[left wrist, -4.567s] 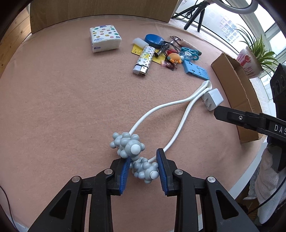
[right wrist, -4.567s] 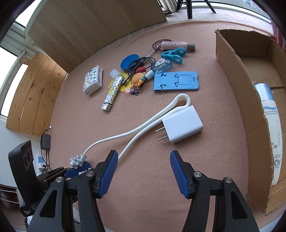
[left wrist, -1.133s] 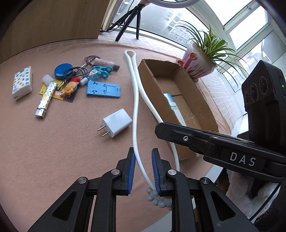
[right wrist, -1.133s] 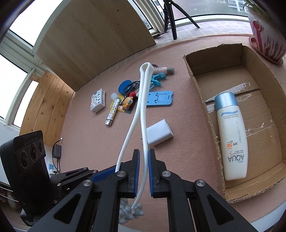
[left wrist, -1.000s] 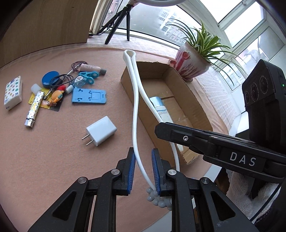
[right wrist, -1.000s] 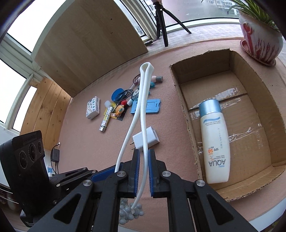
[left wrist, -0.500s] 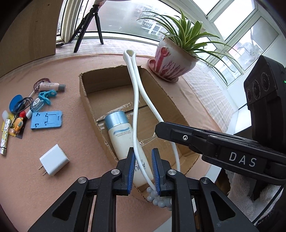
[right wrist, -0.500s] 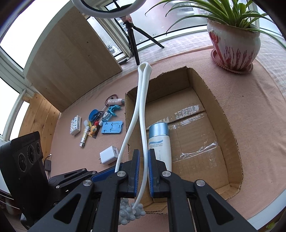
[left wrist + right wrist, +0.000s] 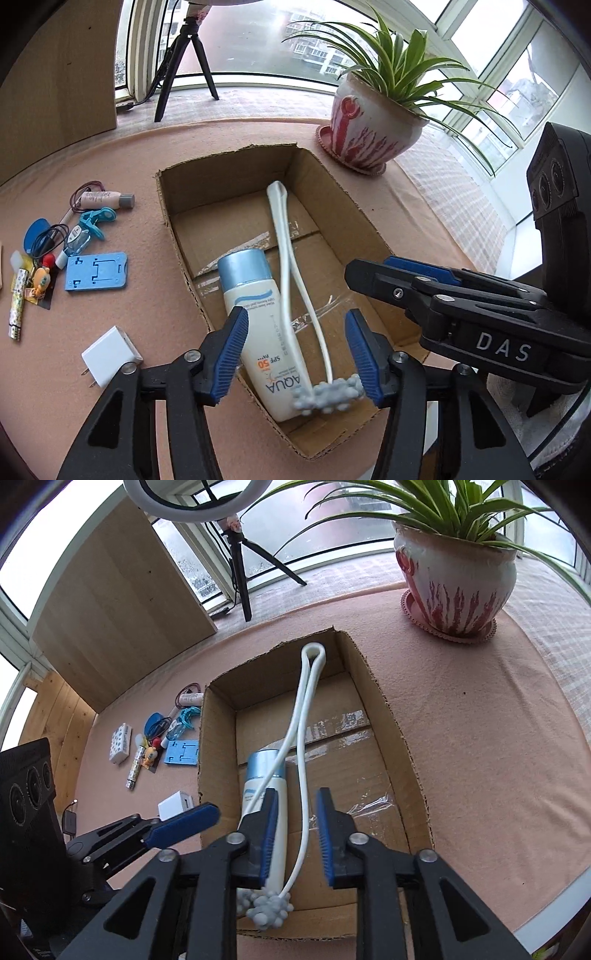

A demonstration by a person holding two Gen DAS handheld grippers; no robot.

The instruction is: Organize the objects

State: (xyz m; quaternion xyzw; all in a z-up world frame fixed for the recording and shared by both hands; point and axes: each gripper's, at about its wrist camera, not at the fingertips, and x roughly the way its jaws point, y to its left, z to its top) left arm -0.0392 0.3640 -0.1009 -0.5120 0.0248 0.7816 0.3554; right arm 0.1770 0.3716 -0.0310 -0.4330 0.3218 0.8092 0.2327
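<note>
White looped massager [image 9: 301, 738], knobbly grey ends, seemingly blurred, between both opening, unpinching hand-held grippers [image 9: 293, 352] [image 9: 295, 827].

Left gripper [image 9: 293, 354] and right gripper [image 9: 295, 834] side by side, both angled downward, jaws opening, pads clamping nothing.

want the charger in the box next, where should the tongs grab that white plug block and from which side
Grip the white plug block across its two broad flat faces' edges, mid-body, coming down from above. It lies flat on the mat with its prongs pointing away from the cardboard box, so keep clear of that end. The left tongs, now opening, look nearest.
</note>
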